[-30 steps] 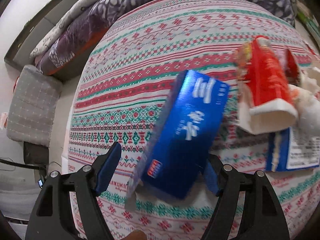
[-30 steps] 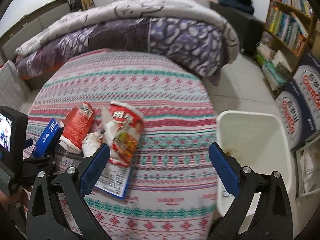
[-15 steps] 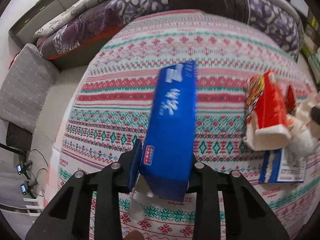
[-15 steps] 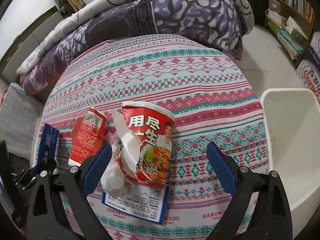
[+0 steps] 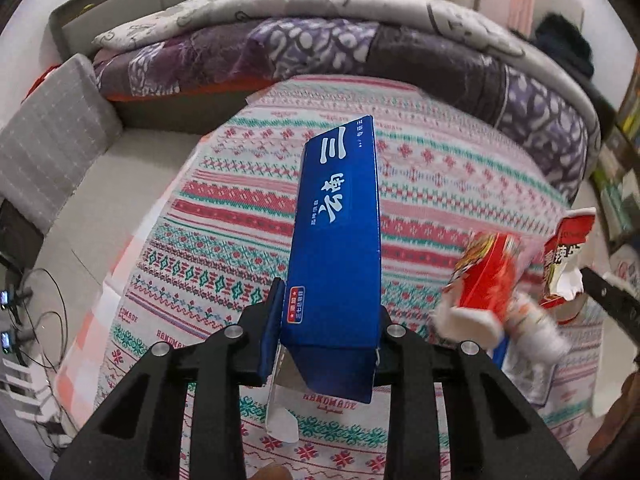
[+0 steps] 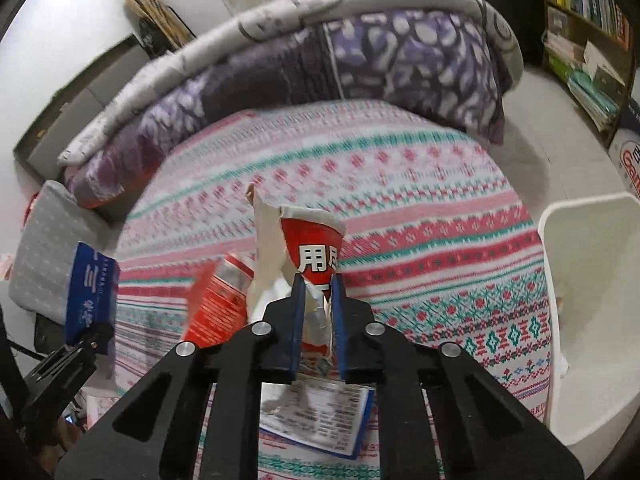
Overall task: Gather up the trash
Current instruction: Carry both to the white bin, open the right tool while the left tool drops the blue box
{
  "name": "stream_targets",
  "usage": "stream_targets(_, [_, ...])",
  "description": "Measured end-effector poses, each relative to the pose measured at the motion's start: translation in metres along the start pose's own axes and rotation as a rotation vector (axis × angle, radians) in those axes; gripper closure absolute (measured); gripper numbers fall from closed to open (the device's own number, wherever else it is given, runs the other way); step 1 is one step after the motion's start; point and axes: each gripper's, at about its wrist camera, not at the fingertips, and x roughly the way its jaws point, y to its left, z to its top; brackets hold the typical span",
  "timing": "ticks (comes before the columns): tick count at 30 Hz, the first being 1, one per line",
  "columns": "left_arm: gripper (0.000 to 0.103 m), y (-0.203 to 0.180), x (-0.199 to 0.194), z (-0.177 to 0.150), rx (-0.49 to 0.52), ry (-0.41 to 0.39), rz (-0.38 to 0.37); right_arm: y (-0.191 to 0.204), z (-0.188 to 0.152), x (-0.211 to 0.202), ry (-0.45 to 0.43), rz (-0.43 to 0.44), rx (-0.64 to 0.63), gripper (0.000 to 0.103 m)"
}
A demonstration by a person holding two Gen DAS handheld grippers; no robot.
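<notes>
We hold a long blue cardboard box with white characters [image 5: 336, 240] clenched in our left tongs [image 5: 328, 320], gripped near its lower end and raised above the table, its length pointing away from us; a torn flap hangs from its near end. In the right wrist view the same box shows at the far left [image 6: 90, 292].

Our right tongs [image 6: 316, 312] are pinched tight on a torn red and white paper instant-noodle cup [image 6: 312, 248], which stands up out of the narrow gap between the blue pads. Just left of it lies a red carton with a white end [image 6: 216, 304], blurred in both views; from the left wrist it sits to the right of the blue box [image 5: 484, 284]. Under the tongs a flat blue-edged printed paper sheet [image 6: 320, 420] lies on the table.

All of this rests on or over a round table covered by a striped pink, red and teal knitted-pattern cloth [image 6: 420, 208]. A white plastic bin [image 6: 588, 300] stands just beside the table's right edge. Beyond the table lies a bed with a purple and grey patterned quilt [image 6: 360, 64].
</notes>
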Motion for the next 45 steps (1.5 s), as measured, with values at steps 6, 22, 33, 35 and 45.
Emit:
stream_targets(6, [0.072, 0.001, -0.023, 0.007, -0.050, -0.083, -0.019, 0.014, 0.003, -0.024, -0.097, 0.027, -0.056, 0.091])
stream_targets(22, [0.072, -0.016, -0.071, 0.008, -0.113, -0.241, -0.003, 0.043, -0.011, -0.083, -0.341, -0.035, -0.257, 0.091])
stream_targets(33, [0.072, -0.052, -0.098, 0.003, -0.068, -0.299, -0.029, 0.023, -0.010, -0.113, -0.401, -0.057, -0.237, 0.091])
stream_targets(35, [0.072, -0.058, -0.102, 0.002, -0.061, -0.304, -0.034, 0.018, -0.010, -0.118, -0.409, -0.060, -0.230, 0.091])
stream_targets(45, [0.072, -0.095, -0.114, 0.001, -0.020, -0.318, -0.074, -0.008, -0.007, -0.137, -0.437, -0.084, -0.201, 0.091])
